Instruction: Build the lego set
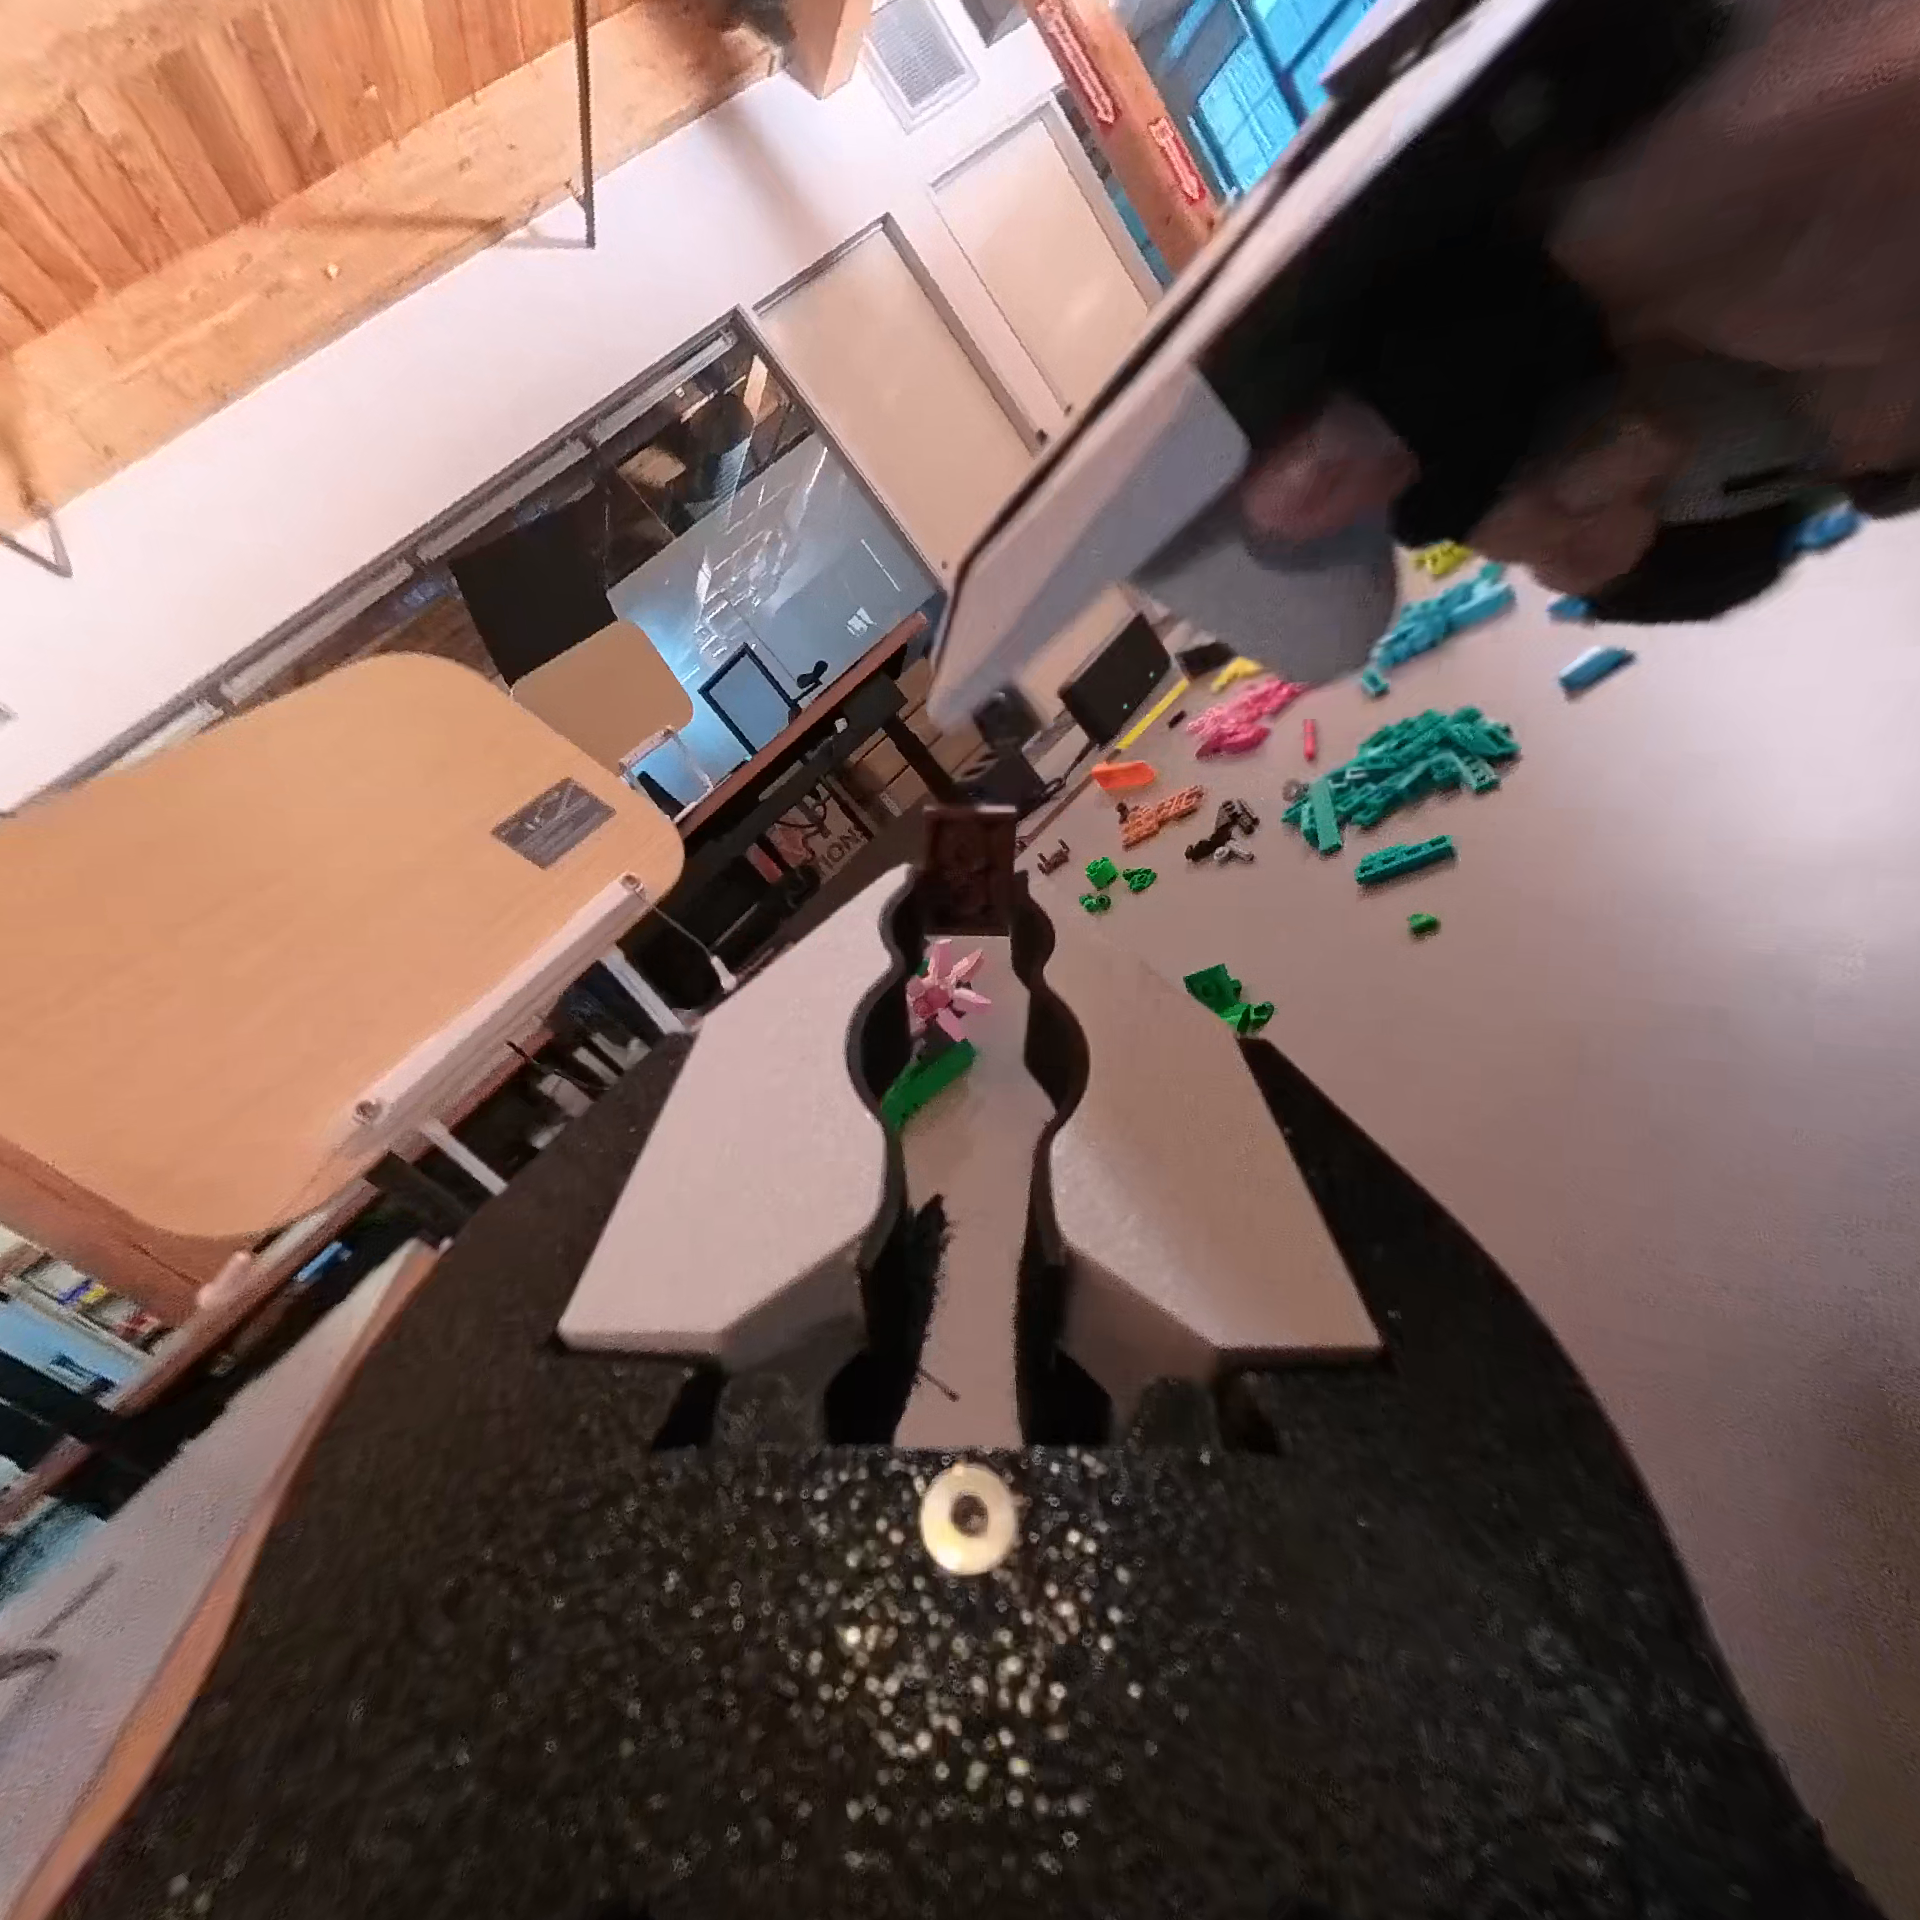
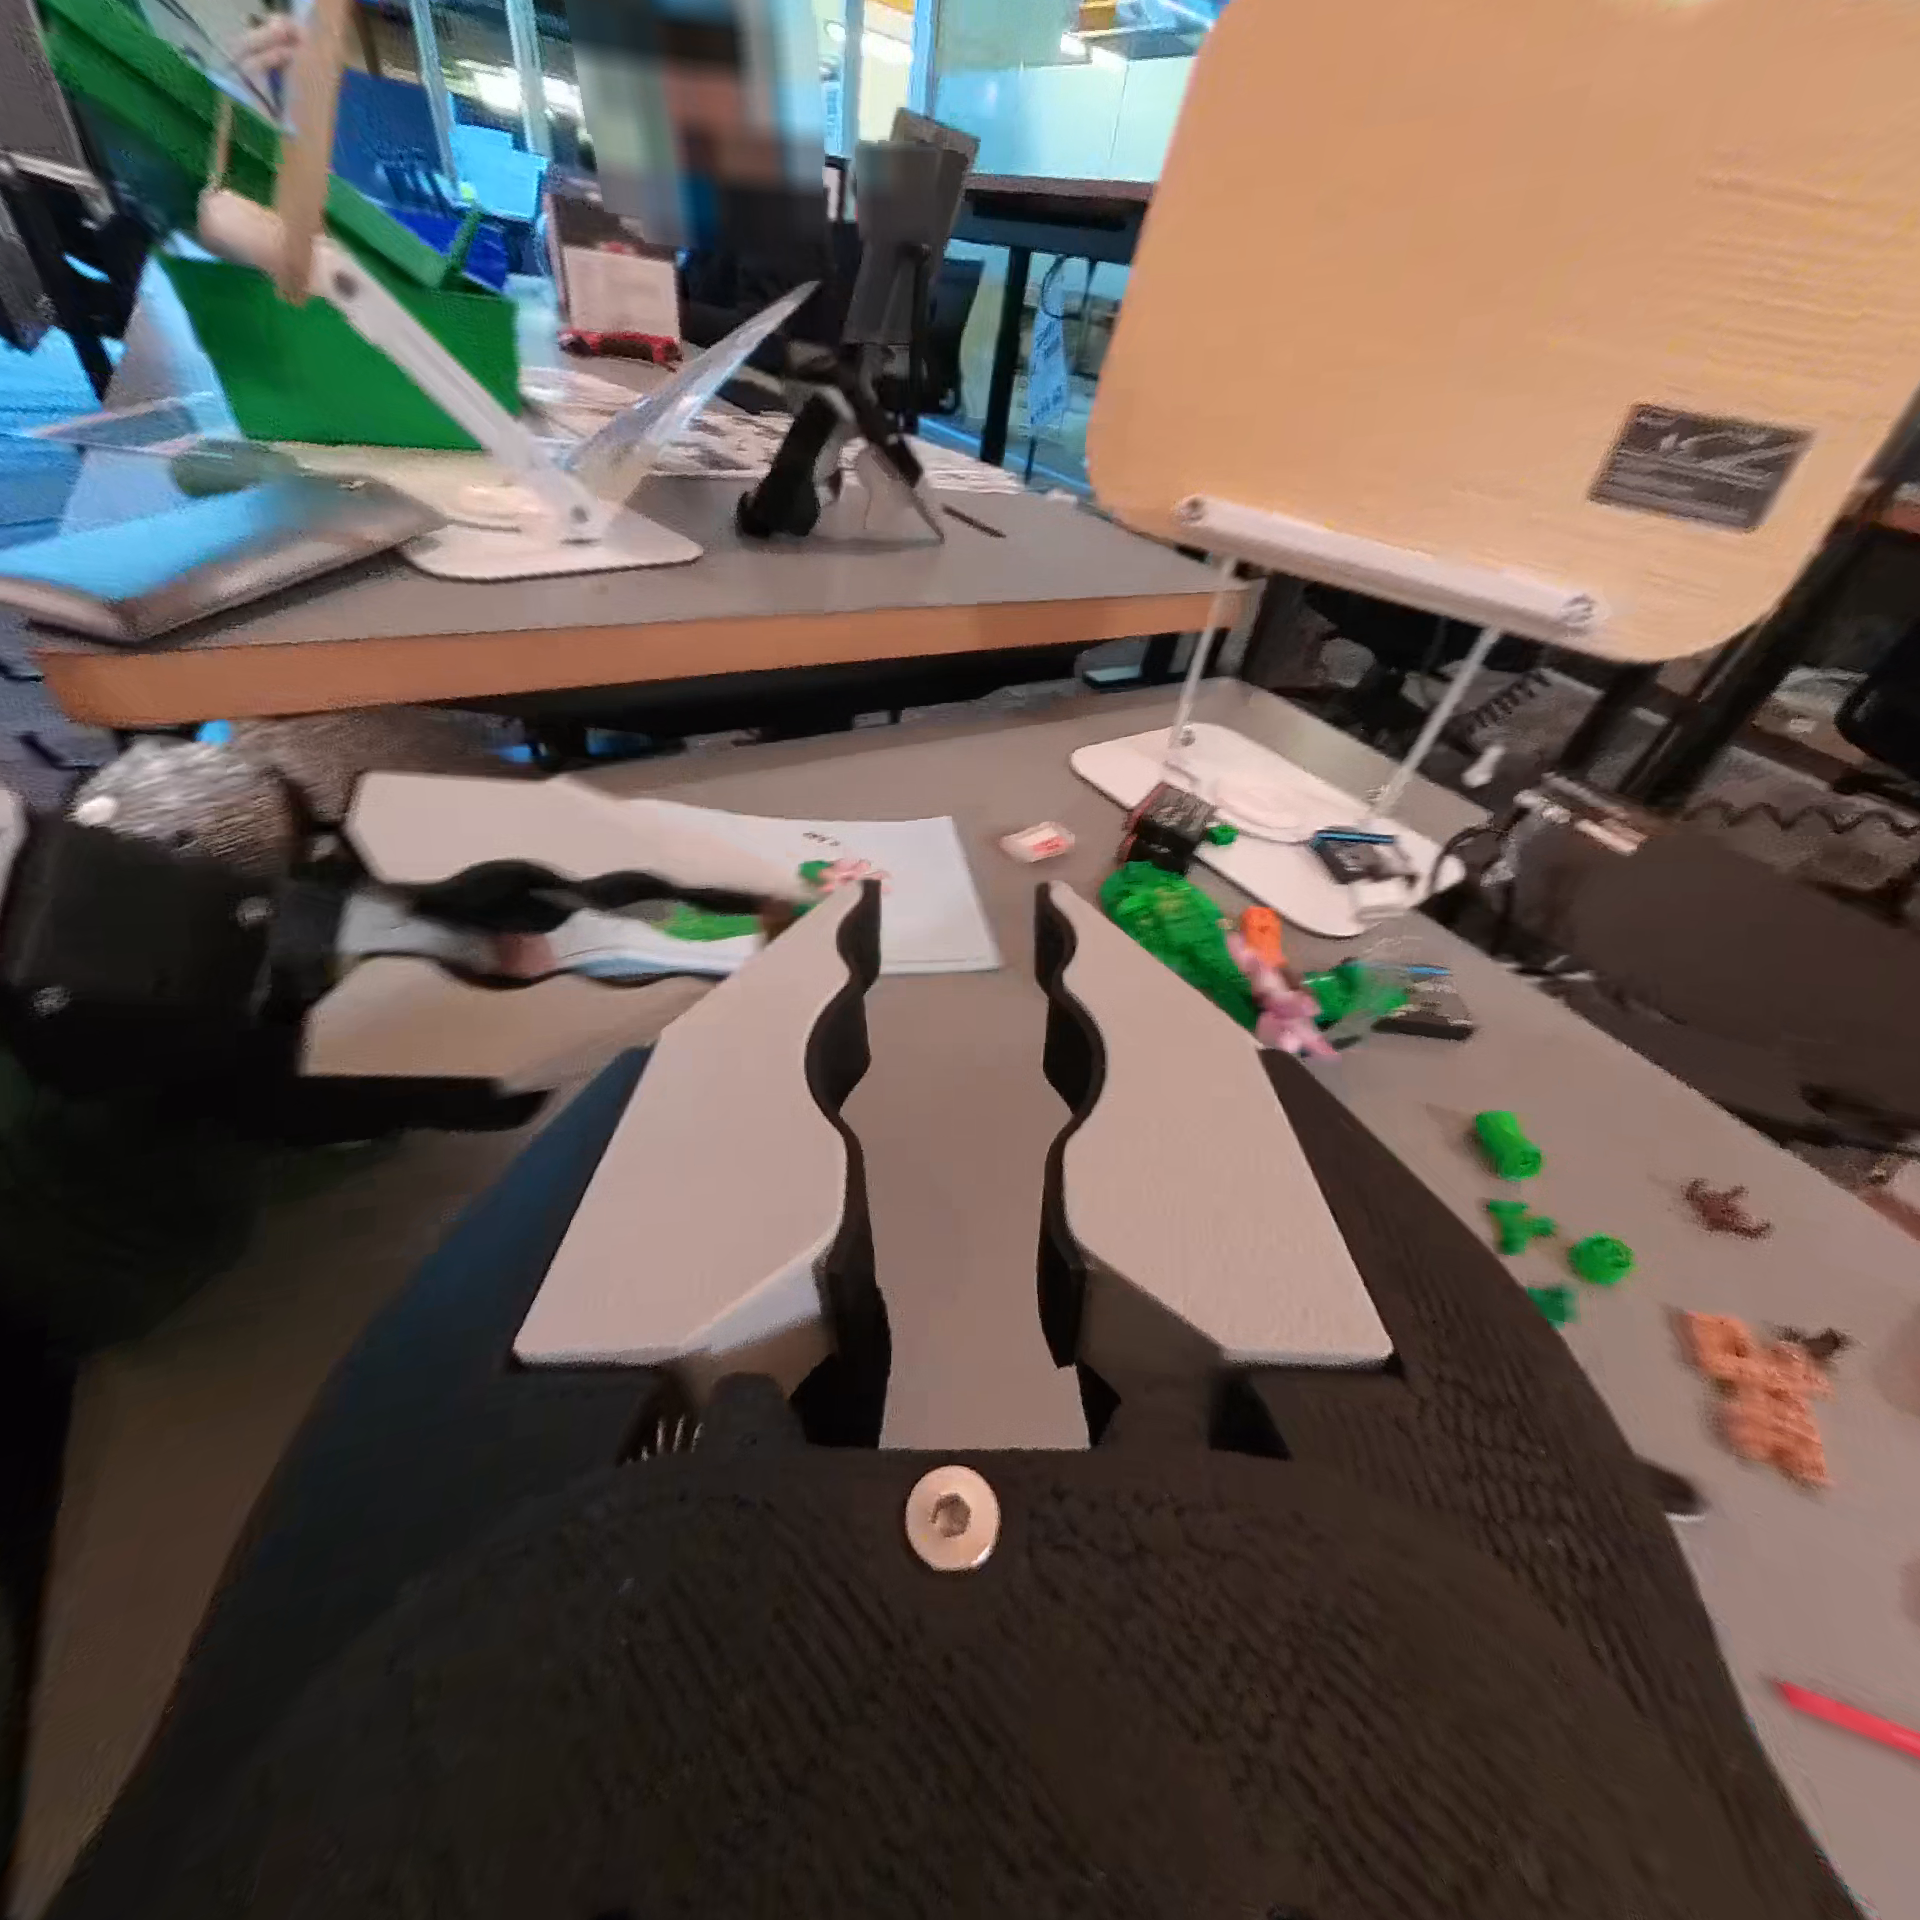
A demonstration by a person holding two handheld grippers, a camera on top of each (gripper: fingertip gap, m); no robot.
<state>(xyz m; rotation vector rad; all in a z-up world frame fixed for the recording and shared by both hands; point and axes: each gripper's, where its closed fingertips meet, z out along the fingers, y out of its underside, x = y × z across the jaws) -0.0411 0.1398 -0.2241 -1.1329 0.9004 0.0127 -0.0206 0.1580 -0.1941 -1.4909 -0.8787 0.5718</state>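
Two grippers work over the grey table (image 1: 1662,1039). Left gripper (image 1: 966,883) clamps a small brown lego plate (image 1: 968,871) at its fingertips, long axis along the fingers, lifted above a pink flower on a green stem (image 1: 935,1029). Right gripper (image 2: 951,914) stands apart, empty. A dark label (image 2: 1699,468) on the wooden board (image 2: 1507,312) is unreadable.

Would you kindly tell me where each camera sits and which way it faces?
Left wrist view: on the left gripper, tilted, looking along its fingers, shut on a brown piece, across the table; a hand with the right gripper looms top right.
Right wrist view: on the open right gripper, facing the booklet; left gripper at left.
Shared: table, wooden board, orange bricks.
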